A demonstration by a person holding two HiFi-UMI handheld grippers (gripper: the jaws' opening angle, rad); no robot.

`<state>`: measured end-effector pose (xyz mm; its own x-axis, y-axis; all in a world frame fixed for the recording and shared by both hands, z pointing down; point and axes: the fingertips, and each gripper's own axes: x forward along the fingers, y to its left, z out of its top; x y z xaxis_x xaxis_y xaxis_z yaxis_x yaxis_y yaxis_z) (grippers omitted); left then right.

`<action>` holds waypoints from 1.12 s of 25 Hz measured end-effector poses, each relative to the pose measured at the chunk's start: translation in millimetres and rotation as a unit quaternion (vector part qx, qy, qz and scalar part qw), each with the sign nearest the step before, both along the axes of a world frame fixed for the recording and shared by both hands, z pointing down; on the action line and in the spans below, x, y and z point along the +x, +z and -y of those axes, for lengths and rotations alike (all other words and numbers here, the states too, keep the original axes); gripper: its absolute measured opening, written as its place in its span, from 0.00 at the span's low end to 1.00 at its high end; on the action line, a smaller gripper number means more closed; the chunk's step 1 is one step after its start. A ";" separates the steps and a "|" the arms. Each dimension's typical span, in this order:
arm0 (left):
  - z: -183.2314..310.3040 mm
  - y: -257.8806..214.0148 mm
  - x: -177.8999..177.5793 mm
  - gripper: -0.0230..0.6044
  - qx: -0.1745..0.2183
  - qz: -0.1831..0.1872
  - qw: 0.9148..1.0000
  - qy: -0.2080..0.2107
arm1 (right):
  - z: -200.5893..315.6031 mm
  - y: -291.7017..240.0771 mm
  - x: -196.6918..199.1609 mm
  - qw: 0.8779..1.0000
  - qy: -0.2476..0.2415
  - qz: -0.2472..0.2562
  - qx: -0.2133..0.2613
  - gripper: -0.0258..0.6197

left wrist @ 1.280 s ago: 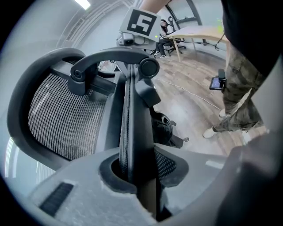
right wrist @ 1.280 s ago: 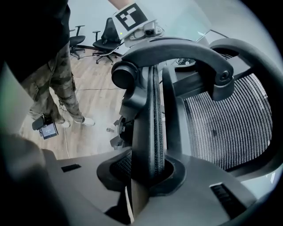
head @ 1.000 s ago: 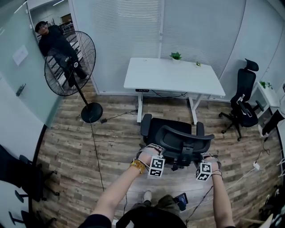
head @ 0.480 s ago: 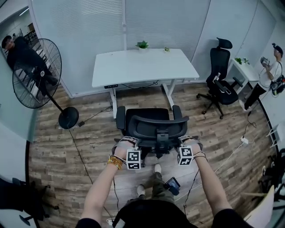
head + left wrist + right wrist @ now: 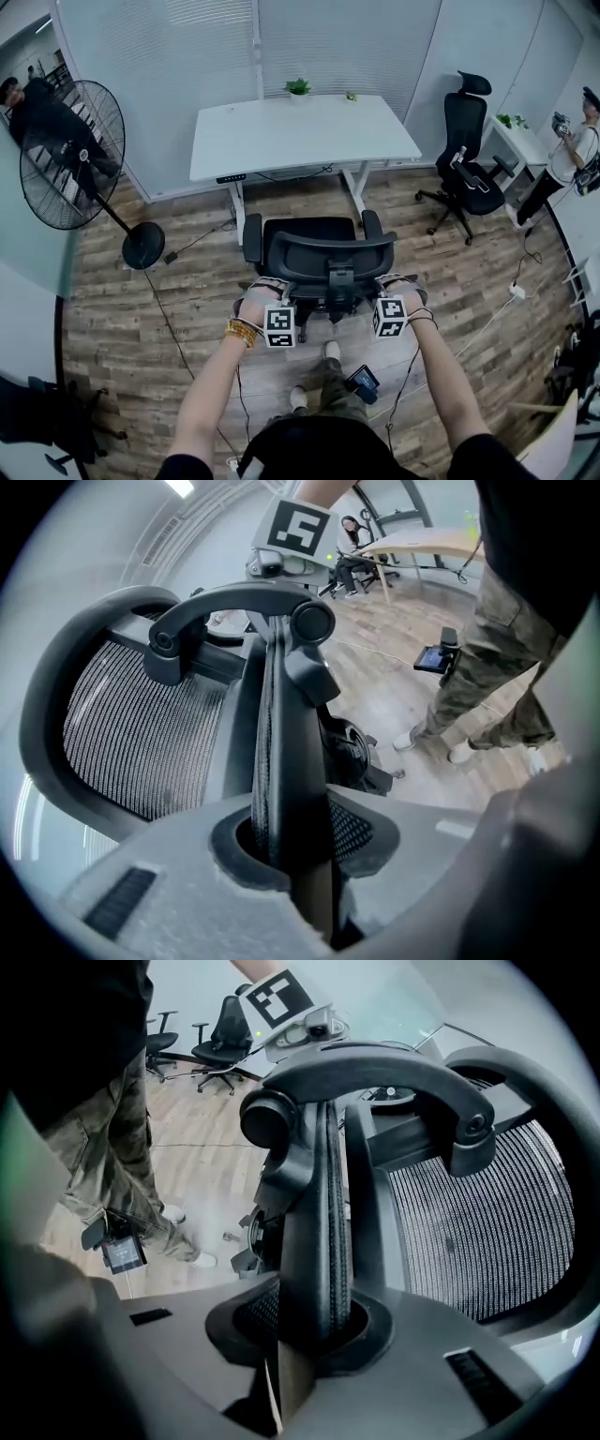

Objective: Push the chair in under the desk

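A black mesh office chair (image 5: 319,258) stands on the wood floor just in front of the white desk (image 5: 300,136), its seat facing the desk. My left gripper (image 5: 272,298) is shut on the left edge of the chair backrest (image 5: 281,742). At the backrest's right edge (image 5: 323,1232) my right gripper (image 5: 386,292) is shut in the same way. Each gripper view shows the thin backrest frame clamped between the jaws. The chair's base is hidden under the seat.
A standing fan (image 5: 80,150) is at the left with its cable (image 5: 164,300) trailing across the floor. A second black chair (image 5: 464,141) stands at the right. One person (image 5: 28,112) is behind the fan, another (image 5: 574,141) at the far right. My feet (image 5: 314,375) are behind the chair.
The chair and both grippers have moved forward toward the desk, which sits closer to the chair now. My head has turned, so the scene shifted sideways from the earliest frame.
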<state>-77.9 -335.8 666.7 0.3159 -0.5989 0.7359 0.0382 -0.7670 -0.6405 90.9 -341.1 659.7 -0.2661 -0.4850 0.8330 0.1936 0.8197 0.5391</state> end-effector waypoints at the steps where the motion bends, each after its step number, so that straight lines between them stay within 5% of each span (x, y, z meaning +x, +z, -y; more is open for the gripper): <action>1: 4.1 0.1 -0.3 0.18 0.000 0.000 1.000 0.000 | 4.0 0.1 -0.1 1.000 0.000 0.000 0.000 0.14; 28: 98.3 -4.8 -23.6 0.18 -0.022 0.008 1.000 -0.012 | 102.8 -3.4 -22.8 1.000 -0.012 0.004 0.003 0.14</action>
<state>-101.4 -434.1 661.8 0.2888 -0.5731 0.7669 0.0294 -0.7954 -0.6054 68.0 -443.9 656.3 -0.2845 -0.4840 0.8275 0.2078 0.8115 0.5461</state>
